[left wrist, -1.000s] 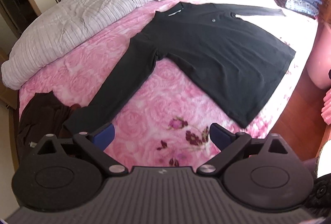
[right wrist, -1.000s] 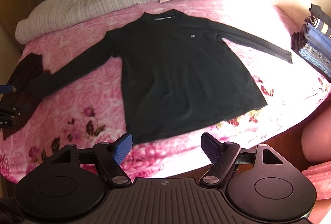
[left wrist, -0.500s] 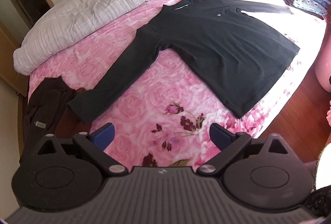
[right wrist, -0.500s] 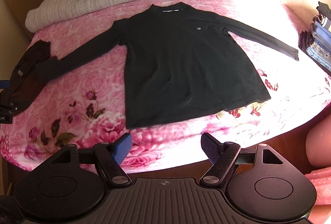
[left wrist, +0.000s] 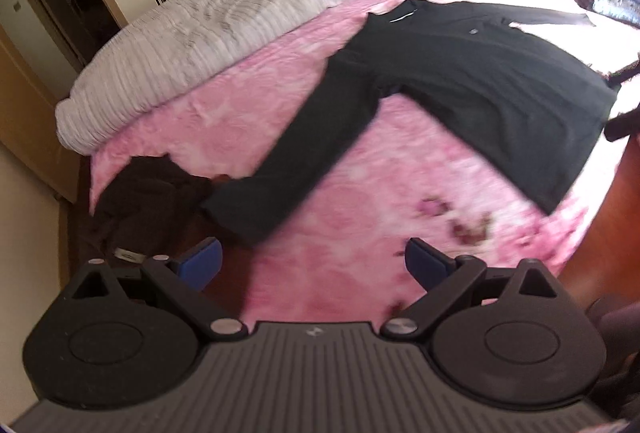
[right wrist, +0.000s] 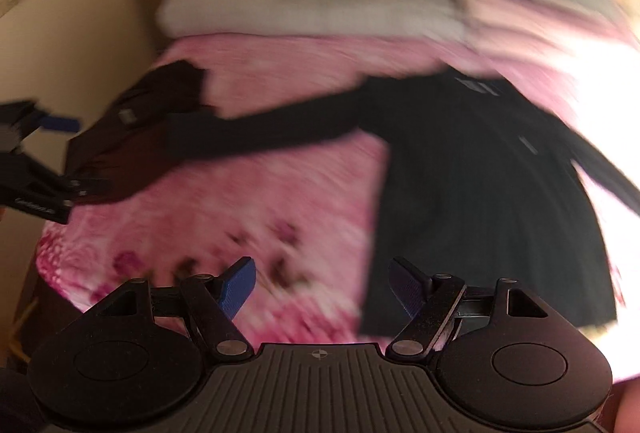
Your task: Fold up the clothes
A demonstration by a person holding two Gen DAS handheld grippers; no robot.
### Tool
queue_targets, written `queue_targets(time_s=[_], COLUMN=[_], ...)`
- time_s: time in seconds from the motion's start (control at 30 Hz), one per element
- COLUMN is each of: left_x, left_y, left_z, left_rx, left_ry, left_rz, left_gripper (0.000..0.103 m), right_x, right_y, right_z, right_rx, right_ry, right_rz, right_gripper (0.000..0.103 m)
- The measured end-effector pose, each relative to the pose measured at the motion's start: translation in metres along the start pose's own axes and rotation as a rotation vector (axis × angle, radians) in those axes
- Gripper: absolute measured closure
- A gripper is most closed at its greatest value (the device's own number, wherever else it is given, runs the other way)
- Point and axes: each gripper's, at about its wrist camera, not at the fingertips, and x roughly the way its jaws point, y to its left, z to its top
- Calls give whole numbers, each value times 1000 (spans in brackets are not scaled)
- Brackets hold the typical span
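Across the pink floral bedspread [left wrist: 360, 193] a black long-sleeved shirt [left wrist: 500, 81] lies flat, upper right; left gripper [left wrist: 312, 265] and right gripper [right wrist: 322, 287] hover low in frame, jaws wide, empty.

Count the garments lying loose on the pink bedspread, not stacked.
2: a black long-sleeved top spread flat mid-bed, and a dark crumpled garment at the bed's edge by its sleeve cuff. Others may be hidden.
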Motion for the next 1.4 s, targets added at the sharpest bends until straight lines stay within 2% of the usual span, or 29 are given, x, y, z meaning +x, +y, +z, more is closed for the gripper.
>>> queue_targets(time_s=[0.13,0.17,0.2,0.23,0.3,0.53,0.7,0.73,0.77,0.8,0.87,1.0,1.1,1.13,1.2,1.27,1.37,1.4], left_x=[27,35,43,50,64,103,116,117,117,117,117,124,132,133,135,138,147,151], left_y=[43,53,63,72,89,120,127,127,127,126,124,114,96,88,70,54,19,5], left_z=[-14,-18,-22,-25,-32,-66,-86,-88,-89,-87,-81,-48,-13,0,30,51,79,87], left_rx=[67,74,79,73,49,-70,-129,-136,-143,-150,-162,-132,-89,-74,-50,-28,0,-9], left_ry=[4,15,27,36,49,111,162,169,171,170,165,126,91,77,46,28,23,32], left_rz=[33,42,49,49,46,32,20,20,19,15,1,-23,-44,-46,-55,-64,-60,-57], left_gripper=[6,6,6,6,6,6,7,7,7,7,7,7,7,7,7,7,7,7], right_x=[66,85,105,126,169,302,346,347,344,340,319,279,250,236,204,166,121,115], right_y=[54,67,78,90,115,183,192,191,187,185,175,117,56,30,-29,-97,-205,-243], right_z=[48,58,68,76,88,75,67,68,71,75,91,147,192,203,219,216,172,151], right_rx=[-198,-244,-288,-333,-420,-811,-917,-914,-899,-879,-803,-428,-191,-130,-23,99,267,333], right_ry=[-43,-50,-46,-39,-25,36,33,27,21,7,-38,-85,-197,-256,-394,-535,-663,-664], right_rz=[75,98,120,130,137,96,57,61,71,74,89,249,359,360,321,209,-33,-100], right_gripper=[29,43,50,54,53,53,54,62,87,94,94,94,95,95,95,95,95,95])
